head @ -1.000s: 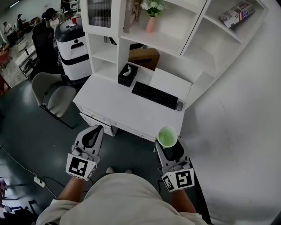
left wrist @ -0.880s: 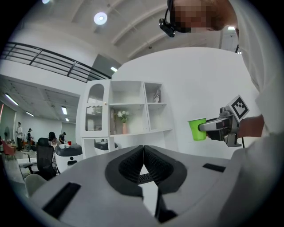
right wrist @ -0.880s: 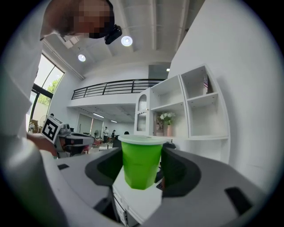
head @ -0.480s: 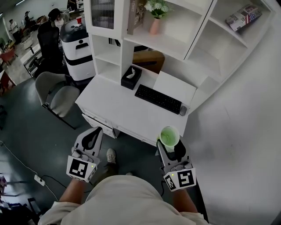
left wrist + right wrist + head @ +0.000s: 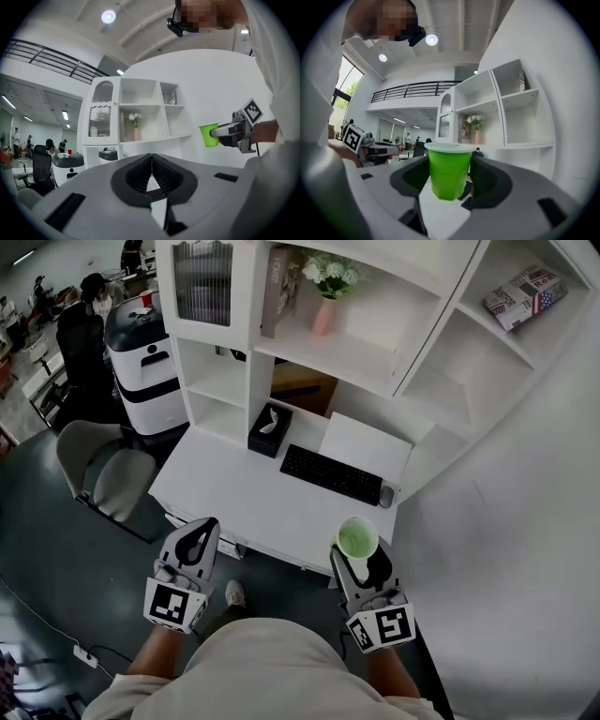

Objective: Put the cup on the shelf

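Cup [image 5: 357, 537]: green, upright, held off every surface at lower centre-right of the head view, gripped at mid-wall between the jaws of the right gripper [image 5: 361, 561]. The right gripper view shows both pads pressed against its sides, with the jaws standing fairly wide to fit it. It hangs about level with the near edge of the white desk [image 5: 246, 486], not over any shelf. Left gripper [image 5: 196, 532]: lower left, carrying nothing, jaws closed tip to tip in its own view. Beyond the cup a keyboard [image 5: 331, 473] and a black tissue box [image 5: 270, 427] lie on the desk. Above them the white shelf unit [image 5: 377, 360] fills the upper frame, a pink vase of flowers [image 5: 324, 307] on one board. Progress: pick-up done, carry under way; the reach to a shelf board, set-down and release are all left, so I judge it roughly half through. Against the frame a second ago: keyboard and desk sit lower in frame and nearer the cup, which suggests the person has stepped closer. Both grippers keep the same pose and grip, and only one shoe now shows between them.
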A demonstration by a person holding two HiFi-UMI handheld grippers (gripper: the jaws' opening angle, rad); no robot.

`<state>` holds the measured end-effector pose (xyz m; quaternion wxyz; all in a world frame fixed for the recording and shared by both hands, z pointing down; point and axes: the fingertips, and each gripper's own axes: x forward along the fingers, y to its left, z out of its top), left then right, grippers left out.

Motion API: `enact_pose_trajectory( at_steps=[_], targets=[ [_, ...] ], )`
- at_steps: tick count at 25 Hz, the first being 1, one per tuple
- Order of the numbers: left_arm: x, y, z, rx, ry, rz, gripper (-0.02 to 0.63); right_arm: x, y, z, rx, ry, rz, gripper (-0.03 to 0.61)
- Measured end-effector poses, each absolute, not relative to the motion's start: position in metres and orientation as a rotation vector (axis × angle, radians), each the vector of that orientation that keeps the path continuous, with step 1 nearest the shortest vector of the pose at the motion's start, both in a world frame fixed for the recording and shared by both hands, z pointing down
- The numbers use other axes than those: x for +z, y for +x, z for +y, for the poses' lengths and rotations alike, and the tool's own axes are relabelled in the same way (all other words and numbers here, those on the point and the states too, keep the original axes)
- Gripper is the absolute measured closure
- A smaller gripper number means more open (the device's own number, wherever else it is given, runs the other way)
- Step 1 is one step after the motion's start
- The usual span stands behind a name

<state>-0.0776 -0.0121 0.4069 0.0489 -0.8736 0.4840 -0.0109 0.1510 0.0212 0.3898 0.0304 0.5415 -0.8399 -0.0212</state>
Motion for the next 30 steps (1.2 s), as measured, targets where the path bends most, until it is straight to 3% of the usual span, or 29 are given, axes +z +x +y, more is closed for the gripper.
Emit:
enact_pose_trajectory(
  at_steps=[13,30],
  targets=[
    [0.401,-0.119,-0.13,-0.017,-2.724,1.348,0.612,0.372,0.114,-0.088,-0.08,1.811,-2.508,0.302],
    [0.399,-0.114,-0.179,-0.004,-2.73,1.377,0.612,0.353,0.125,-0.168,-0.092,1.777,-2.542,0.304]
  ],
)
